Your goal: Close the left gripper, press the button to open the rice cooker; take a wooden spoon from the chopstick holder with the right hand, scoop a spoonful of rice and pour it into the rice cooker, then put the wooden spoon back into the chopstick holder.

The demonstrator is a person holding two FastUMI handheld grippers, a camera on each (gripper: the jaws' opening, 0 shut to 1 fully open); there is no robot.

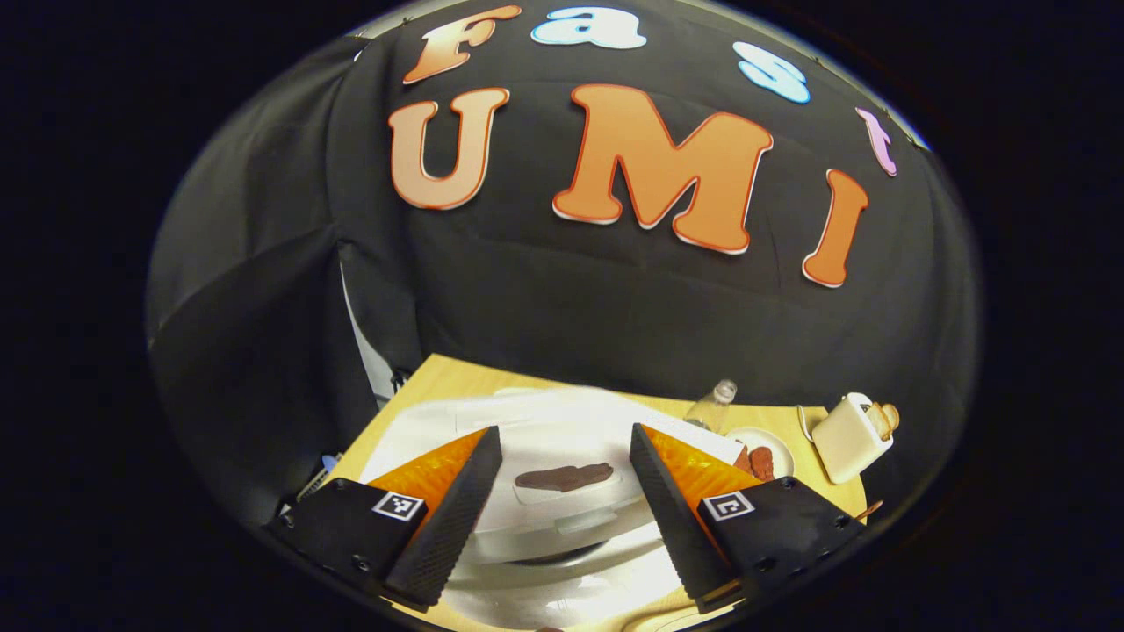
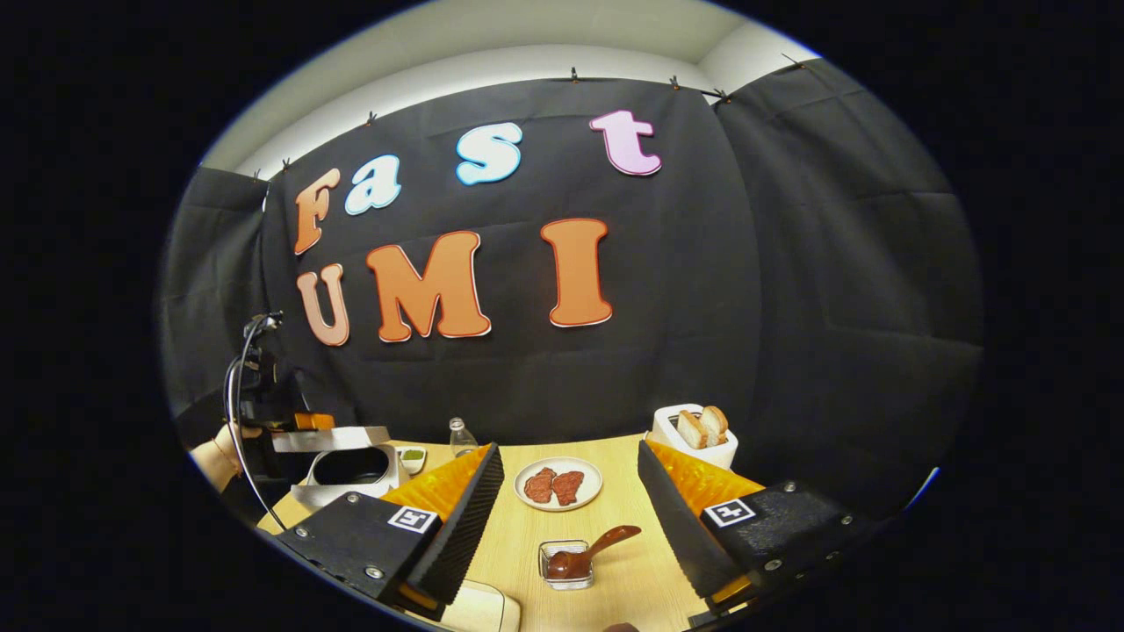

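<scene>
Both pairs of fingers stand wide apart with nothing between them. In the left gripper view the left gripper (image 1: 565,491) hovers just above the white rice cooker (image 1: 562,518), which fills the lower middle of the frame; a dark marking sits on its top, and I cannot tell which part is the button. In the right gripper view the cooker appears at the lower left with its lid seemingly raised over a dark pot, so the press looks done.

The right gripper (image 2: 569,509) faces the wooden spoon (image 2: 590,551), lying tilted in a small clear container (image 2: 566,566) at the bottom centre. For a clean pick, come down along the handle's raised end and close squarely across it so it cannot twist.

Count: one spoon, one plate (image 2: 558,484) with two meat pieces, one toaster (image 2: 694,436) holding two slices, one bottle (image 2: 458,436).
</scene>
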